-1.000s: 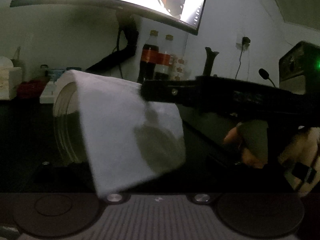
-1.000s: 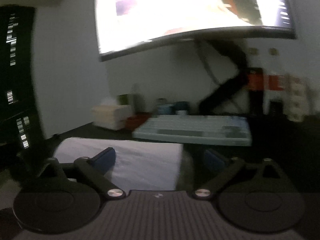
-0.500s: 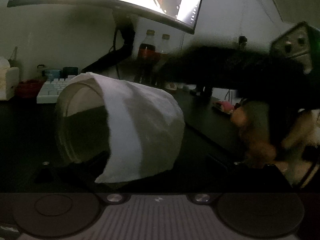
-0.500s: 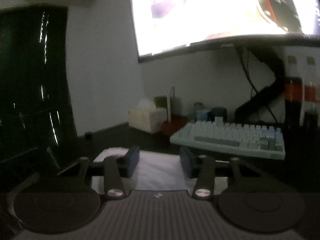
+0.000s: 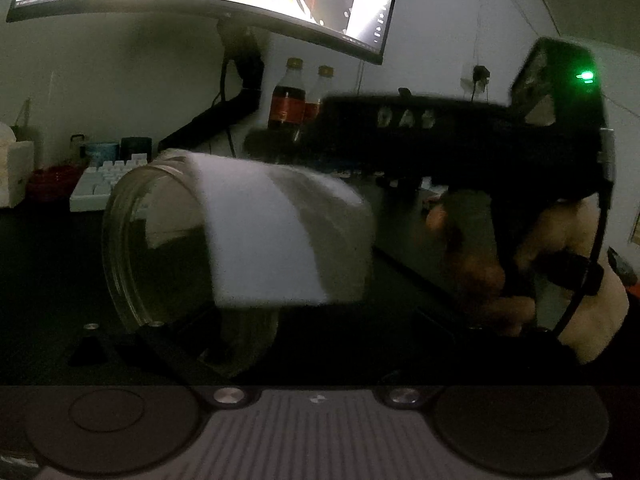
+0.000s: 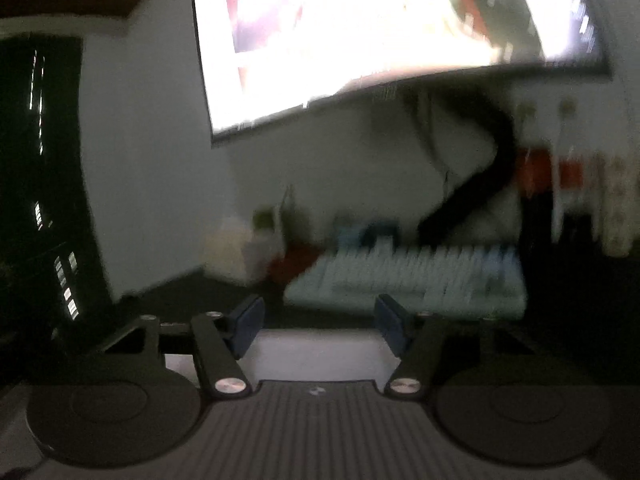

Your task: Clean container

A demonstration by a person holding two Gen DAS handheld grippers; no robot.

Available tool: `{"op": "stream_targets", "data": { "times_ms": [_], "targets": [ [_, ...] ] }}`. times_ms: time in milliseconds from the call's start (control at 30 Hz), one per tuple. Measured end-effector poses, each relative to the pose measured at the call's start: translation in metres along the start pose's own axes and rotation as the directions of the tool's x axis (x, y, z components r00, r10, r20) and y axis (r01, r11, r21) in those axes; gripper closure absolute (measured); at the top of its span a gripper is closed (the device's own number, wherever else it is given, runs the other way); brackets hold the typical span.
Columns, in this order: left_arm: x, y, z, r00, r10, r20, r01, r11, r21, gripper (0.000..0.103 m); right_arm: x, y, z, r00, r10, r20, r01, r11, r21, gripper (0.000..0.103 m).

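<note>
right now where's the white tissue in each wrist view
Left wrist view: the white tissue is centre frame, draped over the clear container lying on its side.
Right wrist view: the tissue sits low in the centre, between the right gripper pads, its jaws opening.
Shared landmark: the pale keyboard under the monitor.
</note>
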State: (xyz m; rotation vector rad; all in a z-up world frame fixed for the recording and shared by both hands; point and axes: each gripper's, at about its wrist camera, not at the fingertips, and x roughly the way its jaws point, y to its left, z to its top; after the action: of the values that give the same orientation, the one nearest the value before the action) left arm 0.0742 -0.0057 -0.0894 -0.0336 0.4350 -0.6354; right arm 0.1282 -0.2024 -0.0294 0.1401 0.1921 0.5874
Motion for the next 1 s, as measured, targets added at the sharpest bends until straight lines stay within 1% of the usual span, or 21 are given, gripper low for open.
{"op": "stream_targets", "data": {
  "times_ms": [33,67,100,133,167,233,300,333,367,400,500,567,600,633,733,800,900,1000],
  "targets": [
    [0.000,0.000,0.000,1.000,-0.001,0.000,0.001,1.000,-0.001,0.000,-0.004,0.000,0.003,1.000,0.016,0.026,-0.016,1.000,0.013,0.036],
    [0.000,0.001,0.000,1.000,-0.002,0.000,0.002,1.000,-0.002,0.000,-0.004,-0.001,0.006,0.998,0.063,0.021,-0.063,0.997,0.033,0.036],
    [0.000,0.001,0.000,1.000,-0.003,0.001,0.003,1.000,-0.002,0.000,-0.002,-0.002,0.008,0.993,0.120,-0.007,-0.119,0.992,0.048,0.036],
    [0.000,0.001,0.000,1.000,-0.003,0.001,0.003,1.000,-0.002,0.000,0.001,0.000,0.008,0.988,0.150,-0.040,-0.148,0.988,0.048,0.036],
    [0.000,0.001,0.000,1.000,-0.003,0.001,0.003,1.000,-0.002,0.000,0.004,0.002,0.007,0.985,0.159,-0.071,-0.156,0.987,0.039,0.036],
    [-0.001,0.001,0.001,1.000,-0.003,0.001,0.003,1.000,-0.002,0.000,0.012,0.008,0.003,0.981,0.148,-0.126,-0.150,0.989,-0.011,0.038],
    [-0.001,0.001,0.001,1.000,-0.003,0.001,0.003,1.000,-0.003,0.000,0.017,0.009,-0.002,0.980,0.139,-0.138,-0.146,0.989,-0.037,0.038],
    [-0.001,0.001,0.001,1.000,-0.003,0.000,0.003,1.000,-0.002,0.000,0.018,0.007,-0.002,0.979,0.149,-0.138,-0.153,0.988,-0.023,0.038],
    [0.003,-0.011,0.002,1.000,0.020,0.003,-0.020,1.000,-0.014,0.000,0.020,0.004,-0.003,0.980,0.145,-0.138,-0.149,0.989,-0.015,0.038],
    [0.006,-0.017,0.003,0.999,0.032,0.005,-0.032,0.999,-0.021,0.000,0.021,0.001,-0.003,0.982,0.124,-0.140,-0.127,0.992,-0.013,0.038],
    [0.006,-0.017,0.003,0.999,0.031,0.005,-0.031,0.999,-0.022,0.000,0.025,-0.014,-0.006,0.986,0.076,-0.151,-0.070,0.997,0.046,0.038],
    [0.006,-0.017,0.003,0.999,0.032,0.006,-0.031,0.999,-0.021,0.000,0.023,-0.021,-0.009,0.986,0.076,-0.150,-0.061,0.993,0.102,0.038],
    [0.007,-0.017,0.003,0.999,0.032,0.006,-0.032,0.999,-0.021,0.000,0.020,-0.021,-0.010,0.987,0.074,-0.143,-0.058,0.992,0.114,0.037],
    [0.006,-0.018,0.003,0.999,0.032,0.006,-0.032,0.999,-0.020,0.000,0.017,-0.018,-0.011,0.989,0.066,-0.129,-0.053,0.994,0.097,0.037],
    [0.006,-0.021,0.002,0.999,0.031,0.008,-0.031,0.999,-0.009,0.000,0.006,-0.003,-0.014,0.993,0.070,-0.092,-0.069,0.998,0.005,0.036],
    [0.007,-0.023,0.001,1.000,0.028,0.009,-0.028,1.000,0.002,0.000,-0.001,0.006,-0.016,0.991,0.106,-0.083,-0.109,0.994,-0.028,0.036],
    [0.008,-0.029,0.000,1.000,0.029,0.001,-0.029,0.999,0.030,0.000,-0.004,0.015,-0.016,0.986,0.142,-0.087,-0.146,0.988,-0.053,0.037],
    [0.011,-0.036,0.001,0.998,0.058,-0.010,-0.057,0.997,0.057,0.000,0.000,0.011,-0.011,0.983,0.147,-0.113,-0.151,0.988,-0.033,0.037]
  ]
}}
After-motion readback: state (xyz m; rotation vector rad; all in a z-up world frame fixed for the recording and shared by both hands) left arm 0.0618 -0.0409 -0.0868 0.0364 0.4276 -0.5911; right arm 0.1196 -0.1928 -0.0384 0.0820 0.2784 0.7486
